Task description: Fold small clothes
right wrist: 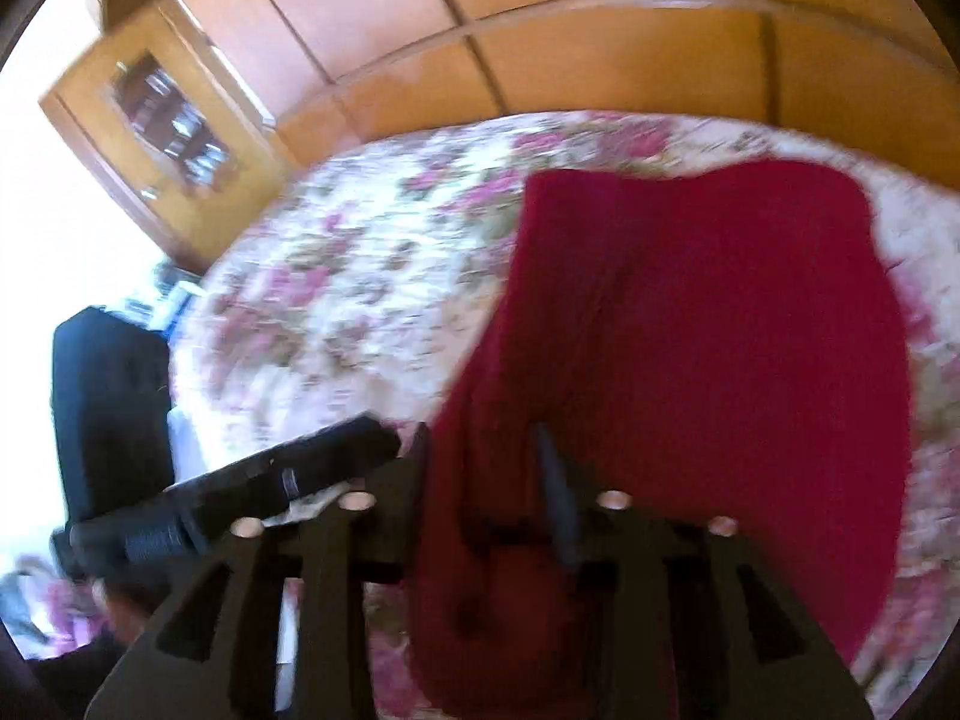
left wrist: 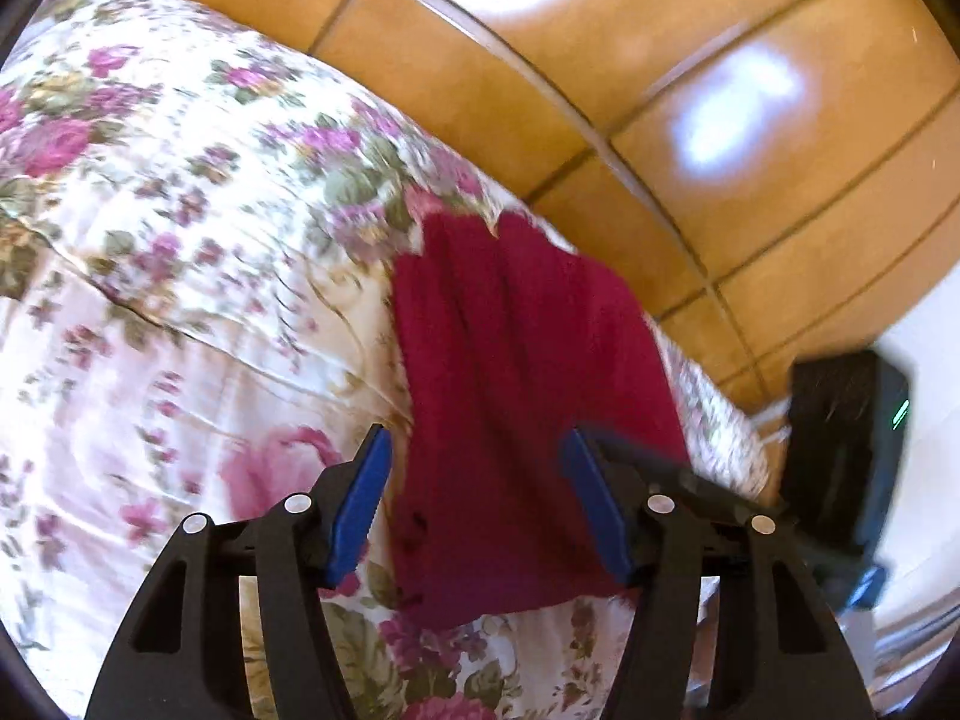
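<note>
Dark red knit fabric: the garment (left wrist: 528,372) lies on the floral bedspread (left wrist: 180,240), close to the bed edge nearest the wooden wardrobe (left wrist: 660,90). The left gripper (left wrist: 474,450) hovers over the near hem with its 2 blue pads (left wrist: 360,498) spread; the cloth lies below the gap and is not pinched. The right gripper (right wrist: 480,456) is partly spread with cloth between its jaws; blur hides whether the pads press on it. Judged step: taking hold of the near edge for a fold. The next move calls for both grippers to pinch the hem, then carry it across evenly.
</note>
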